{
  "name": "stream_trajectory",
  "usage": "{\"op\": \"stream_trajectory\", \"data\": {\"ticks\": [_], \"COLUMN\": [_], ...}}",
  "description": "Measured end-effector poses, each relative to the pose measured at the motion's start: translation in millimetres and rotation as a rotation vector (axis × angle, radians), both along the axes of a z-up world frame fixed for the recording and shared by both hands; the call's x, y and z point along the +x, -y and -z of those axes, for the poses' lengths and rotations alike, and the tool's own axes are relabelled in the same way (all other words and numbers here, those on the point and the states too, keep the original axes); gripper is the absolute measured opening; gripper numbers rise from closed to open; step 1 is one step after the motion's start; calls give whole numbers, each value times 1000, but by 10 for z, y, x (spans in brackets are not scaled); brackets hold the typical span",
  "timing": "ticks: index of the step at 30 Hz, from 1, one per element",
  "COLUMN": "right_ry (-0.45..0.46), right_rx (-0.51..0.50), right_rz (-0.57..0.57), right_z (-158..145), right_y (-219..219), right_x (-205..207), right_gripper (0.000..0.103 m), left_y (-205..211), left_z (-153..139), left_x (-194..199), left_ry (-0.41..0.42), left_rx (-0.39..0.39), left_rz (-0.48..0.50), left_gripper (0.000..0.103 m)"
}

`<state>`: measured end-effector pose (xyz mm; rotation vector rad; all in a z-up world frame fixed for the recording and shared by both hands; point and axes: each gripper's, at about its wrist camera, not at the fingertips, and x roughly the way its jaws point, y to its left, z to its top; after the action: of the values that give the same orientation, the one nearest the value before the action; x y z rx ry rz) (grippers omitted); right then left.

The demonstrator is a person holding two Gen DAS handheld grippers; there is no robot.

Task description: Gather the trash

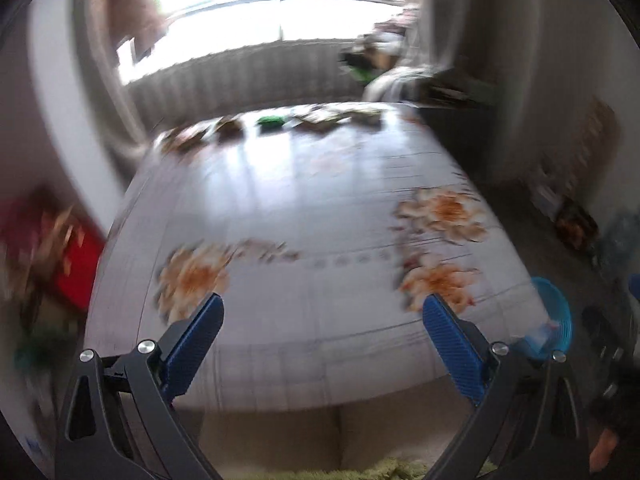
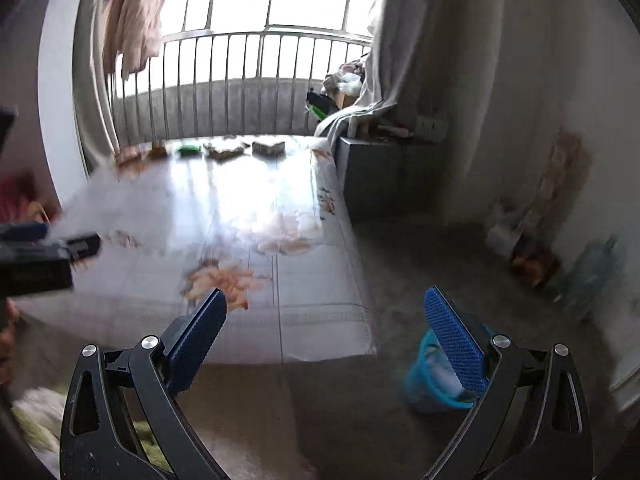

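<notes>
Your left gripper (image 1: 320,308) hangs above the near edge of a low table (image 1: 304,200) covered in a pale floral cloth, its blue-padded fingers (image 1: 200,340) spread wide with nothing between them. The view from this hand is heavily smeared by motion.

Your right gripper (image 2: 326,304) points down over the table's near right corner, its jaws likewise standing fully apart and empty; one blue pad (image 2: 456,340) shows its ribbed face toward the camera. Behind that pad, on the grey floor (image 2: 420,248) just beside the table's corner, stands a small blue waste basket (image 2: 424,380) with something pale inside; what it is cannot be made out. The same basket (image 1: 552,320) appears at the right edge of the left-hand view.

Along the far edge of the table, near the balcony railing (image 2: 240,80), lies a row of scraps (image 2: 224,150): brownish crumpled pieces, a boxy grey-brown item (image 2: 269,147) and a small green object (image 2: 189,149). They sit well apart from both grippers.

At the left of the right-hand view, the dark body of your left gripper juts in over the cloth. A grey curtain (image 2: 400,60) hangs beside a low ledge at the table's far right.
</notes>
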<state>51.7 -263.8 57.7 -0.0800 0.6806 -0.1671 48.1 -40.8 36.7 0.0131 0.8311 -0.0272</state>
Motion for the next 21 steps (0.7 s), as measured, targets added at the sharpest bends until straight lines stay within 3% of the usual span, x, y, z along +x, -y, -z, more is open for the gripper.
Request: {"op": "stream_trajectory", "data": {"ticks": [3,6,15,21], "right_ry": [-77,-171,-258,-275], "right_rx": [-46,-21,86,81], "right_rz": [2,-37,23,48], "right_z": [161,292,390,455], "right_y": [-134,-222,-77,-2], "right_x": [69,87,53,40], "right_gripper": [95,95,95,95], "left_y": [-141,-223,-187,-97], "left_z": [120,254,341,335], "left_x": [-92,-105,-211,-201], "left_ry": [-40,-128,-160,-162], "left_rx": [-81,-99,-37,-18], "left_rz": [-91,-109,-77,-58], "left_gripper": [97,97,97,97]}}
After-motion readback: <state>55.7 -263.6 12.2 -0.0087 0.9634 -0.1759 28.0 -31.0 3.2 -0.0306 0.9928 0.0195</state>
